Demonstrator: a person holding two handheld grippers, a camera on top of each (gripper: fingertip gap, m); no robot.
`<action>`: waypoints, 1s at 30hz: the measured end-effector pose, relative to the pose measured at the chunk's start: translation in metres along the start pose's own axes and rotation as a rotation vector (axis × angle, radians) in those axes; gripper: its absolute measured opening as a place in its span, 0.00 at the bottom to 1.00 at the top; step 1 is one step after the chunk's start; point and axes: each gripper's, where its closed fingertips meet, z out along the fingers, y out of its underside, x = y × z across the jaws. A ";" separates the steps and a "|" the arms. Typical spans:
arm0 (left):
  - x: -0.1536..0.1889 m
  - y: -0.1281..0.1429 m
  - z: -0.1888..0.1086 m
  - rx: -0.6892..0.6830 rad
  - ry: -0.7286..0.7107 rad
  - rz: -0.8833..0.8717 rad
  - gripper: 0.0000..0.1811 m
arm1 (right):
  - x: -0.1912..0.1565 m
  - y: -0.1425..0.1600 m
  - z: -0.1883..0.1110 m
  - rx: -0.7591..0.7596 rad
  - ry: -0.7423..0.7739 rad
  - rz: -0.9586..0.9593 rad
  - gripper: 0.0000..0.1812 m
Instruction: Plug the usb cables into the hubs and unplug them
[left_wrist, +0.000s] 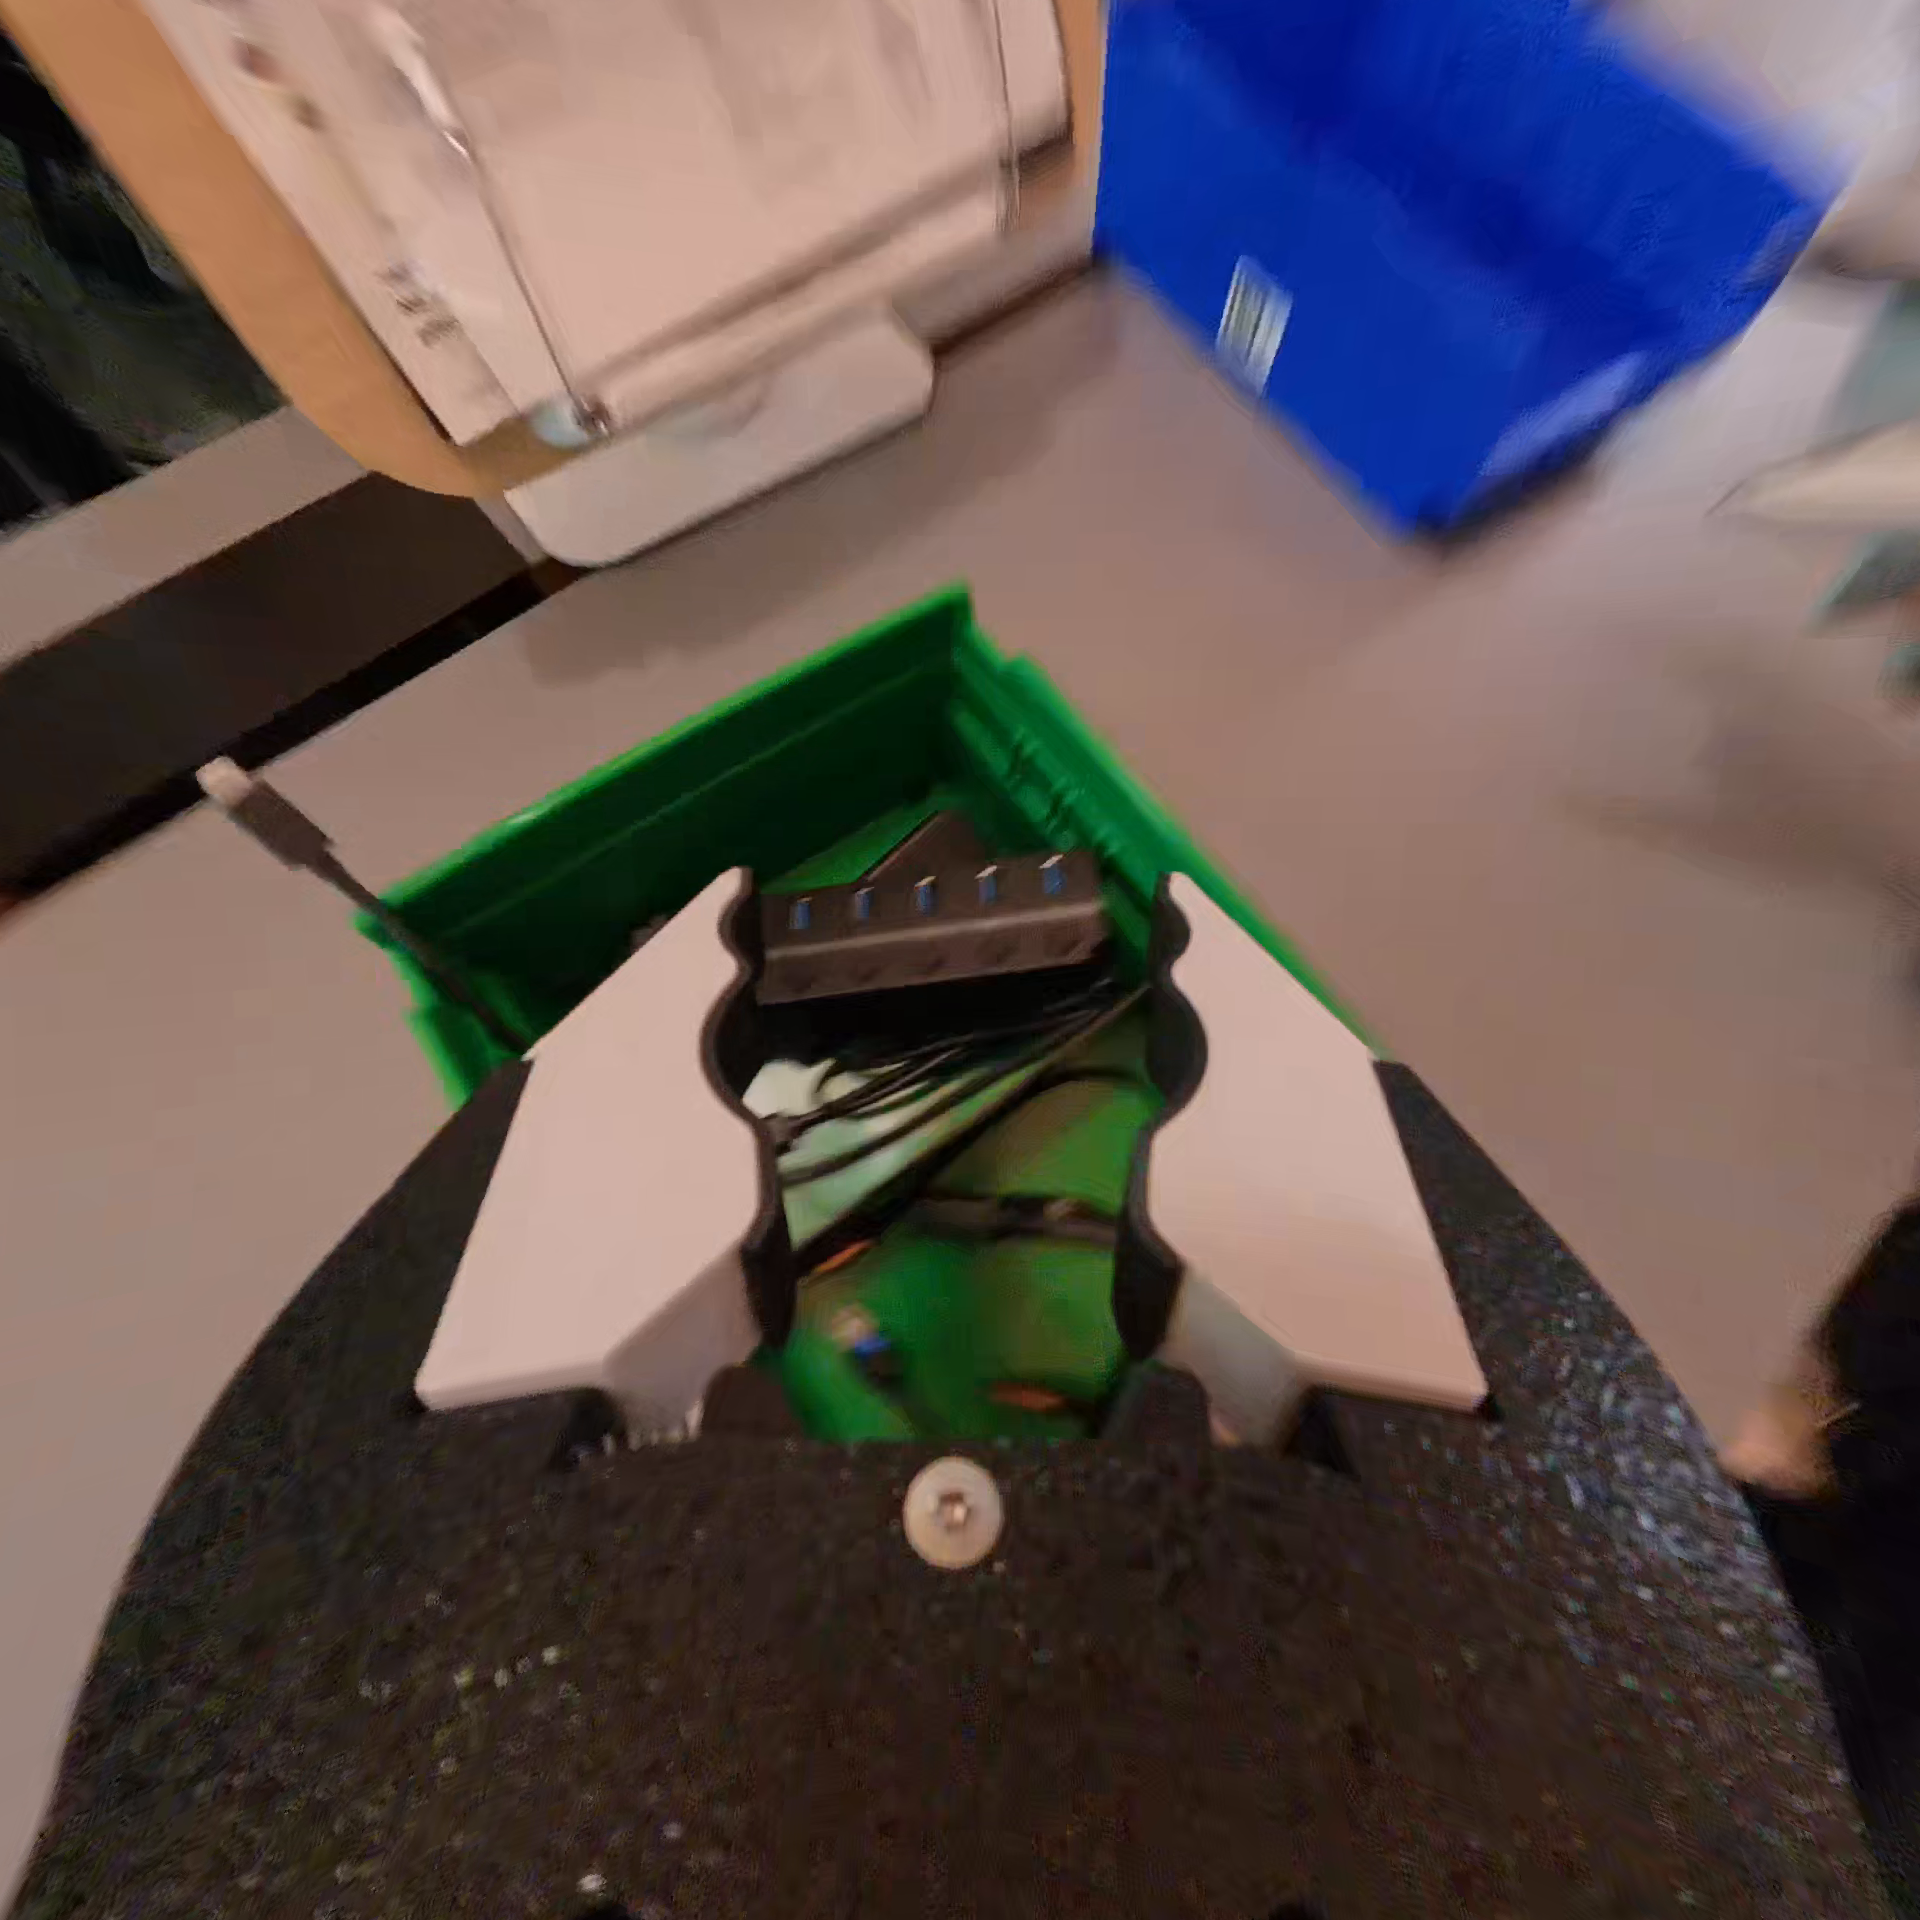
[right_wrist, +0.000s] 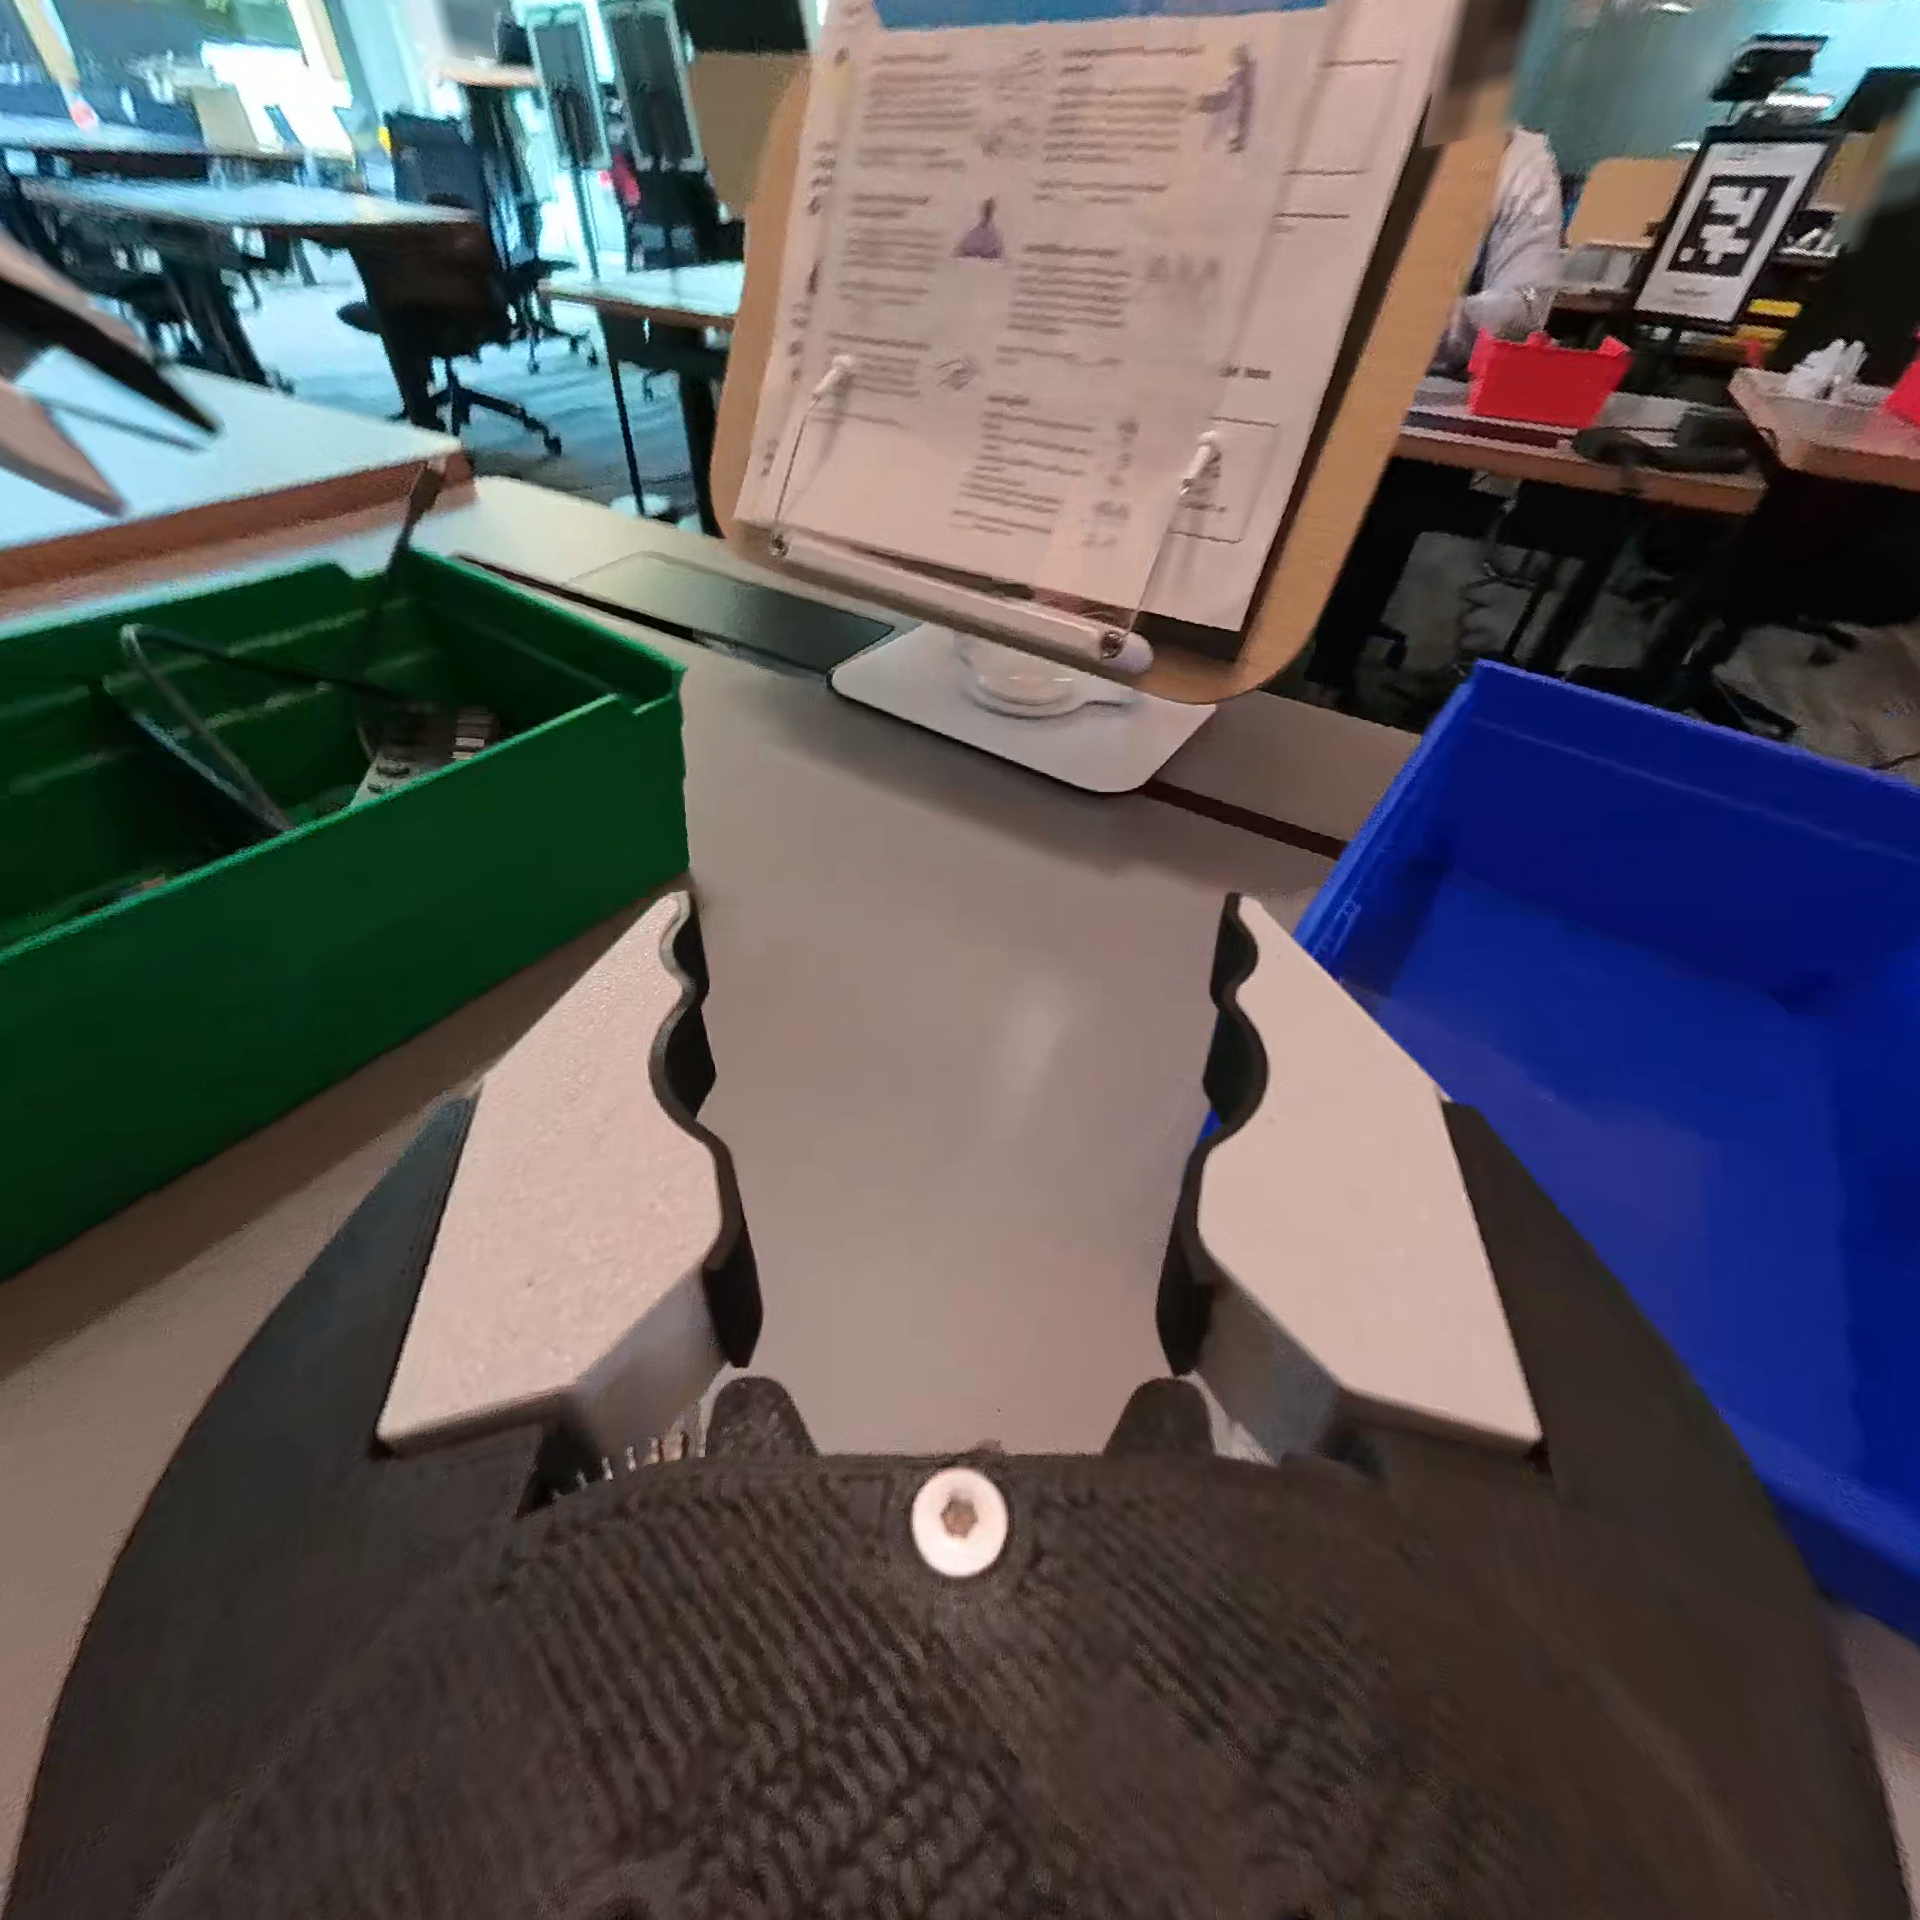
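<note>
Left claw (left_wrist: 951, 914) spread wide above USB hub (left_wrist: 925, 935), empty.

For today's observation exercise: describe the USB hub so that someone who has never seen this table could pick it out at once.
Find the green bin on the grey table, left of the blue bin. Inside it, toward its far corner, lies the USB hub, above a tangle of black cables. It is the only solid black bar there, with a row of blue-lined ports along its top.

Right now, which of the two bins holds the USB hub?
The green bin: the black hub and loose cables lie inside. The blue bin shows only a bare floor.
</note>
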 end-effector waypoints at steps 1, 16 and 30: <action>-0.007 0.005 0.013 -0.111 -0.015 0.125 0.42 | -0.003 0.002 0.002 -0.013 -0.004 -0.026 0.54; -0.031 0.083 0.108 -0.849 0.280 0.935 0.47 | 0.015 0.010 -0.003 -0.004 -0.055 0.033 0.51; -0.028 0.093 0.111 -0.785 0.148 1.161 0.32 | -0.010 0.015 0.011 -0.034 -0.137 0.021 0.50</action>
